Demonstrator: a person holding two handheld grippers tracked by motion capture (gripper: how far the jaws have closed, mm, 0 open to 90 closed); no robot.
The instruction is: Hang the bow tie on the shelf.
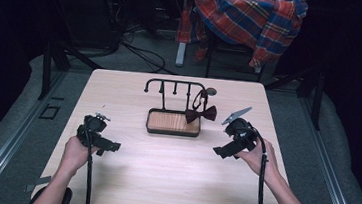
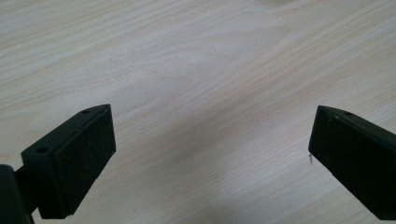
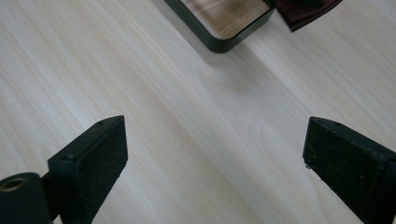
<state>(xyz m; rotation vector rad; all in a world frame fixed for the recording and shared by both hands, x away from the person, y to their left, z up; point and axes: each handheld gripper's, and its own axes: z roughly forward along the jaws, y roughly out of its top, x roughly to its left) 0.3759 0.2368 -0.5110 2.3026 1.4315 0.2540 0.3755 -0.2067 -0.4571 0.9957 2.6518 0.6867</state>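
2 grippers, left gripper (image 1: 110, 147) and right gripper (image 1: 220, 151), hover spread, empty, flanking bow tie (image 1: 201, 114) stand (image 1: 173, 123).

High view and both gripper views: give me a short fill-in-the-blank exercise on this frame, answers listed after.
1. The bow tie hangs from the rack's ____ end, as the high view shows it.
2. The rack rises from a ____ tray.
3. The jaws of the left gripper and of the right gripper stand ____.

Missing words: right; wooden; open
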